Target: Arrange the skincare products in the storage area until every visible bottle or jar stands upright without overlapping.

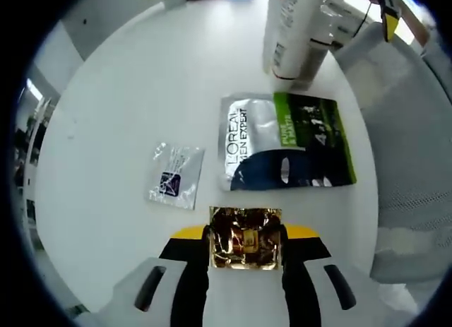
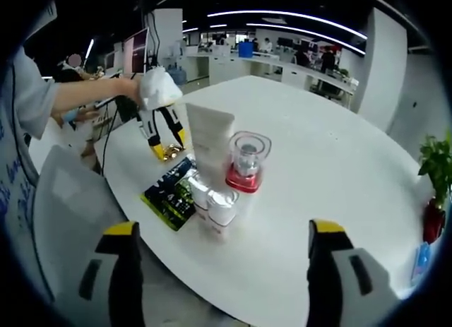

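Note:
My left gripper (image 1: 245, 236) is shut on a gold foil sachet (image 1: 245, 237), held just above the white table (image 1: 127, 80). Ahead of it lie a silver-and-green L'Oreal sachet (image 1: 286, 141) and a small clear sachet (image 1: 176, 175), both flat. White bottles (image 1: 293, 32) stand upright beyond. In the right gripper view my right gripper (image 2: 222, 267) is open and empty, hanging over the table edge. Past it stand a white tube (image 2: 210, 138), a clear jar with a red base (image 2: 247, 162) and small white bottles (image 2: 215, 200). The left gripper (image 2: 166, 150) appears beside the flat green sachet (image 2: 169, 193).
A grey chair (image 1: 406, 129) stands close to the table's edge, and its back (image 2: 70, 214) shows in the right gripper view. A person's arm (image 2: 85, 94) holds the left gripper. A potted plant (image 2: 438, 179) and a small blue item (image 2: 421, 260) sit at the table's far side.

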The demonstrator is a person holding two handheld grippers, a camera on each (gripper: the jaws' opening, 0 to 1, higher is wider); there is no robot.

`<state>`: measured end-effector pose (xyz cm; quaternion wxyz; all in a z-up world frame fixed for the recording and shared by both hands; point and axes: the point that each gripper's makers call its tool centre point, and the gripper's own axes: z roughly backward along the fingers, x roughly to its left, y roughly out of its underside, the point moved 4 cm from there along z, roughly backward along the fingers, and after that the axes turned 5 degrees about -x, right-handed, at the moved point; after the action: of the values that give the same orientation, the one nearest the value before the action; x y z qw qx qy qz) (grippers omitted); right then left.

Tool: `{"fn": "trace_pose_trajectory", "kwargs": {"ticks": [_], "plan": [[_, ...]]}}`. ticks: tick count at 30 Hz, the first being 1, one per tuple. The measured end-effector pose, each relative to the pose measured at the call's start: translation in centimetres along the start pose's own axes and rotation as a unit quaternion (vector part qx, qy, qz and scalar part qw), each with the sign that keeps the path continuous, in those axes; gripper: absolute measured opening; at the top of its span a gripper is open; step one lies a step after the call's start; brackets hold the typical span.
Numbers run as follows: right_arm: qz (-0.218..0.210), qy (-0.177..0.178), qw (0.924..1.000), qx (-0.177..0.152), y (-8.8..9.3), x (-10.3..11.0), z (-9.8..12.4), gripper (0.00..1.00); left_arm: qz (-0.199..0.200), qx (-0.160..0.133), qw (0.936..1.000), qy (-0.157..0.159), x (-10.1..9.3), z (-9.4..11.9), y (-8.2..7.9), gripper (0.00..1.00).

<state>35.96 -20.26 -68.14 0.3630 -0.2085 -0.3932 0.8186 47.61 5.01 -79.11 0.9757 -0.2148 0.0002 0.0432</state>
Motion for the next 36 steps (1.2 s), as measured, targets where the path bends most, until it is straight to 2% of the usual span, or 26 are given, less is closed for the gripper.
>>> {"fn": "trace_pose_trajectory", "kwargs": {"ticks": [24, 36], "plan": [[0.013, -0.009, 0.9999, 0.004, 0.1, 0.3, 0.0, 0.99, 0.012, -0.005, 0.9999, -0.002, -2.2, -0.9, -0.7, 0.37], [0.015, -0.012, 0.9998, 0.009, 0.3, 0.4, -0.2, 0.99, 0.012, -0.013, 0.9997, -0.018, -2.4, -0.9, -0.9, 0.37]]}}
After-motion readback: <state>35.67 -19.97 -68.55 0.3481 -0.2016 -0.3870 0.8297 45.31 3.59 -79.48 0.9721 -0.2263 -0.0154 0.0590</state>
